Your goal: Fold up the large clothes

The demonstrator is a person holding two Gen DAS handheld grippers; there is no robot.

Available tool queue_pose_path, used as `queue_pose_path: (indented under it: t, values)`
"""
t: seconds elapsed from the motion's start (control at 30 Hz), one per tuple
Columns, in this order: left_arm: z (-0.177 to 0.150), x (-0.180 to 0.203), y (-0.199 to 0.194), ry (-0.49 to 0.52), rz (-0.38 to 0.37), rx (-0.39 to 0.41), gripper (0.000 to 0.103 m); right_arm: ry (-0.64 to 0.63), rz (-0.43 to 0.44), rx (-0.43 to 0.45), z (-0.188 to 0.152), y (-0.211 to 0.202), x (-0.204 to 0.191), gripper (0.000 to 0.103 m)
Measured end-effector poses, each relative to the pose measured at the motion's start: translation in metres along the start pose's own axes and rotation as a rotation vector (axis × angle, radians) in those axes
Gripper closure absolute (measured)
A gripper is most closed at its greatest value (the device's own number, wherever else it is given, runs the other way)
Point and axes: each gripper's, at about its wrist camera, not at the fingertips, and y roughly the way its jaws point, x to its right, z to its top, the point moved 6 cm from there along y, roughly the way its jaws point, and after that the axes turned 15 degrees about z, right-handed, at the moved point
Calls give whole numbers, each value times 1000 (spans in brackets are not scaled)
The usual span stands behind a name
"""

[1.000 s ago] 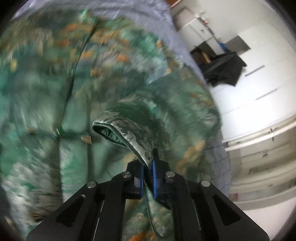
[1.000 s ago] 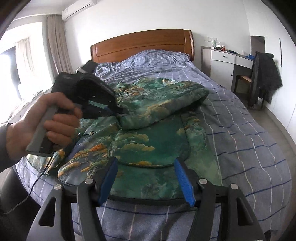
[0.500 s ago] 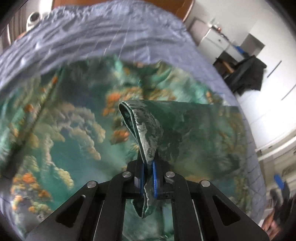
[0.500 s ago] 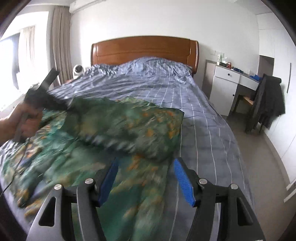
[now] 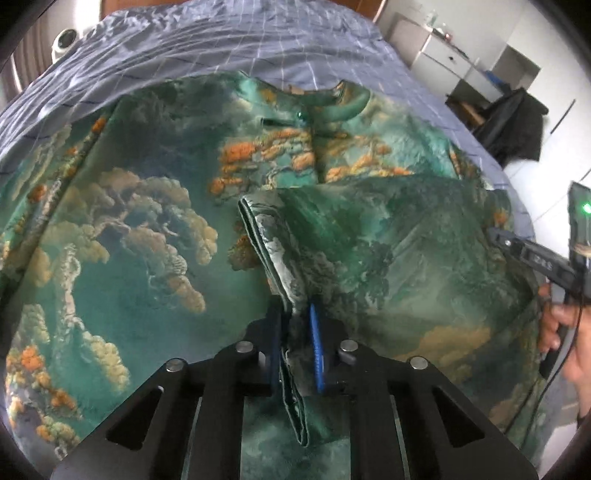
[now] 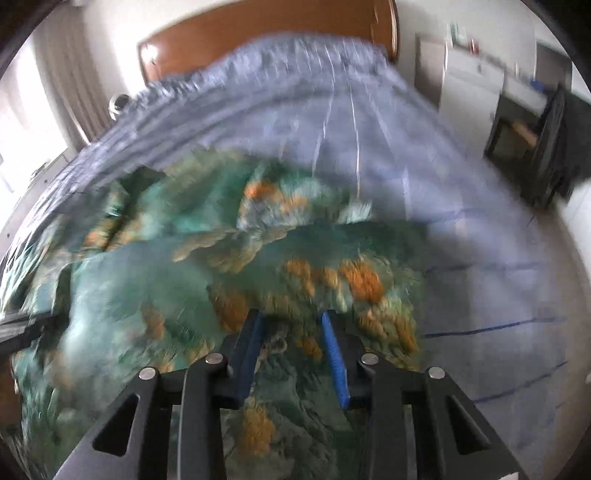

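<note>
Green printed cloth with orange and tan cloud shapes: the garment [image 5: 155,229] lies spread across the bed [image 5: 207,40], covering most of the blue checked cover. Left wrist view: left gripper [image 5: 295,332] clamped on a folded edge of the garment, the fold rising between the blue pads and hanging below them; part of the cloth is turned over onto the right half. Collar [image 5: 332,103] at the far end. At the right edge a hand [image 5: 565,343] holds the other tool over the garment's side. Beyond the bed, a white cabinet [image 5: 443,51] and dark clothing on a chair [image 5: 513,122].

Right wrist view, blurred: right gripper [image 6: 293,350] over the garment's near right part, jaws apart and just been closing, cloth beneath them, no grip visible. Wooden headboard [image 6: 266,33] behind.
</note>
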Motion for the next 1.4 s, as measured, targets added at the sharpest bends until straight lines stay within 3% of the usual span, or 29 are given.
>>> queue_pose_path:
  t: [0.1, 0.23, 0.5, 0.63, 0.8, 0.9, 0.97, 1.0, 1.03, 1.1, 1.2, 1.4]
  values:
    - [-4, 5, 0, 36, 35, 28, 90, 47, 4, -5, 0, 14, 6, 69]
    - [-4, 8, 1, 65, 59, 52, 90, 19, -20, 0, -4, -1, -5, 69]
    - [-7, 10, 2, 68, 80, 81, 90, -111, 31, -67, -62, -46, -49, 69]
    - [-10, 12, 1, 82, 102, 89, 90, -67, 29, -127, -72, -21, -38, 69]
    - [-11, 16, -3, 91, 123, 97, 89, -24, 11, -133, -70, -4, -30, 69]
    - [-17, 12, -20, 76, 124, 96, 75, -48, -26, -102, -74, -13, -35, 69]
    - [-27, 6, -42, 67, 105, 116, 44, -78, -54, -57, -77, -30, -43, 69]
    - [-33, 2, -51, 65, 102, 132, 35, -91, -72, -34, -79, -40, -47, 61]
    - [-40, -2, -61, 63, 99, 149, 24, -100, -86, -11, -83, -52, -53, 42]
    - [-59, -14, -81, 57, 89, 170, 21, -112, -95, 40, -93, -78, -65, 19]
    - [-95, -33, -103, 46, 97, 171, 20, -143, -100, 123, -117, -117, -88, 19]
    - [-161, -66, -134, 13, 198, 197, 18, -173, -118, 230, -183, -167, -143, 19]
